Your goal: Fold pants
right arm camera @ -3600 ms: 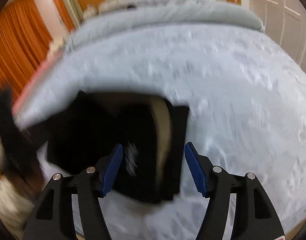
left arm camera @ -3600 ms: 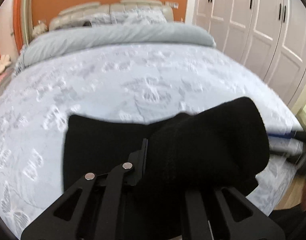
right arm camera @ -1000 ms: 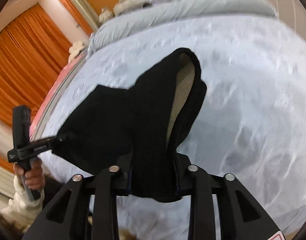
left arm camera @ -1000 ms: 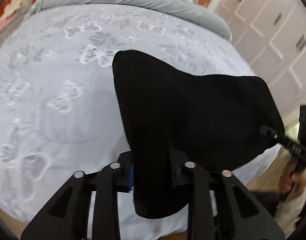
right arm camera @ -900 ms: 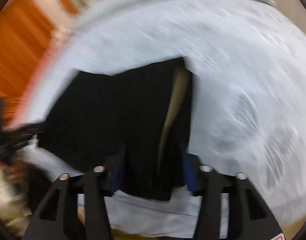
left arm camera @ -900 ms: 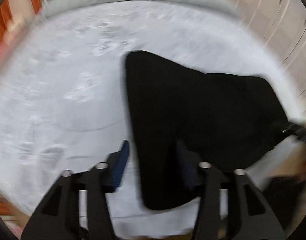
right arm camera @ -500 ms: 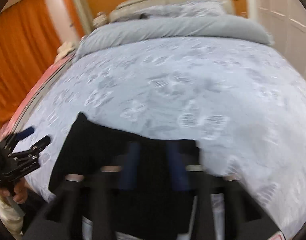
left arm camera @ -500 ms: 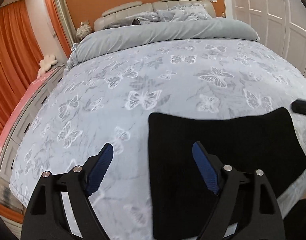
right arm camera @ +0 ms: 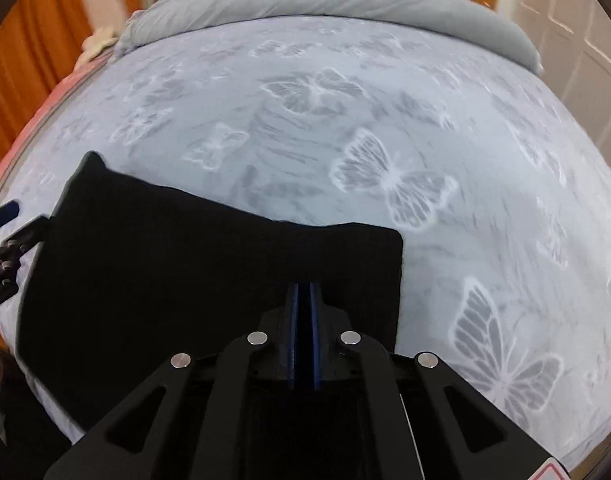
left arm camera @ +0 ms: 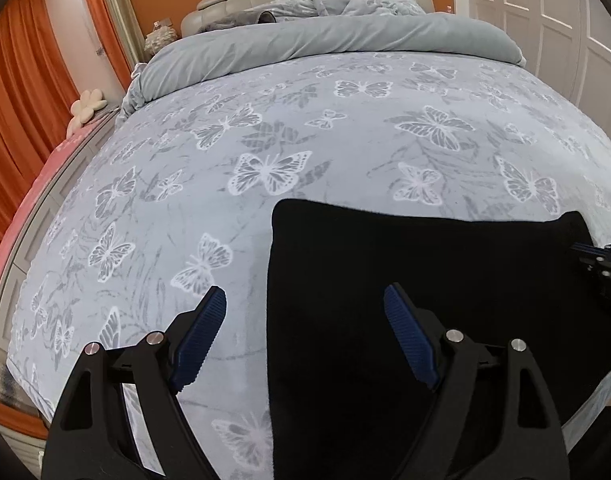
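Pants (left arm camera: 425, 280), black and folded flat, lie on the butterfly blanket (left arm camera: 265, 140) of the bed, near its front edge. Left claw (left arm camera: 303, 334) hangs wide open and holds nothing; the left edge of the pants runs between its blue pads, one pad over the blanket and one over the black cloth. Right claw (right arm camera: 303, 292) is closed tight with nothing in it, right above the pants near their right edge.

Both wrist views look down over pants (left arm camera: 425, 280).
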Motion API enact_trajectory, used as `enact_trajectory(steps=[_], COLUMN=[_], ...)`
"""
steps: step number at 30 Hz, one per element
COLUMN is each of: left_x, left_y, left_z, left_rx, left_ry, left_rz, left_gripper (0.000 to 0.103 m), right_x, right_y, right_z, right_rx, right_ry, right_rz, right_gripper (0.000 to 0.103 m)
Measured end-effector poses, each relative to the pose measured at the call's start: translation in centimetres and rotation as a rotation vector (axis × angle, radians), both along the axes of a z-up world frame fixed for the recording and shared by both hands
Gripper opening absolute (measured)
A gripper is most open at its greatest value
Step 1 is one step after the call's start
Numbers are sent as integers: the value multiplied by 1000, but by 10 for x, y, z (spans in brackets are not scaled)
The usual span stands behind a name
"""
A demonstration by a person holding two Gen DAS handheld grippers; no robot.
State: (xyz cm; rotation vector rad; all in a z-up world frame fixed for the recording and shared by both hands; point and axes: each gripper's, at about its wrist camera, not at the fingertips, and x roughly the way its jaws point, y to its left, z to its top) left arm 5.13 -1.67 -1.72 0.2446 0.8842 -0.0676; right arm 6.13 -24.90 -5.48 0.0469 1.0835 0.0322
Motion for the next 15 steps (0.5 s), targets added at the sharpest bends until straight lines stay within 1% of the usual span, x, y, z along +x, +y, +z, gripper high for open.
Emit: enact_trajectory(steps=[1, 2, 3, 4, 6, 7, 8, 10, 13, 15], left_x=[-1, -3, -3, -4, -4, -4, -5, -6, -8, -10], left_y=[-1, -1, -2, -2, -3, -4, -4, -4, -2, -1], left_z=[0, 0, -1, -1, -2, -3, -4, -5, -7, -9], left_rx=[3, 8, 9, 9, 10, 9, 10, 12, 11, 17], left_ry=[-3, -7, -8, -8, -5, -2, 1, 4, 9, 14], left_rz=[-2, -4, -5, -6, -4, -6, -7, -8, -8, -5], left_gripper=[79, 79, 79, 79, 79, 79, 79, 79, 79, 79], right_x=[-5, -11, -19, -24, -32, -32, -31, -34, -48, -60], right_y=[-2, -1, 1, 4, 8, 8, 8, 12, 10, 11], right_z=[7, 18, 26, 27, 16, 5, -3, 3, 17, 14], right_rx=[21, 35, 41, 44, 70, 65, 46, 25, 80, 87], right_ry=[-14, -47, -83, -91, -38, 1, 12, -10, -43, -34], right_rz=[-1, 9, 18, 27, 44, 43, 43, 47, 46, 48], right_gripper=[4, 9, 11, 11, 11, 11, 10, 10, 11, 12])
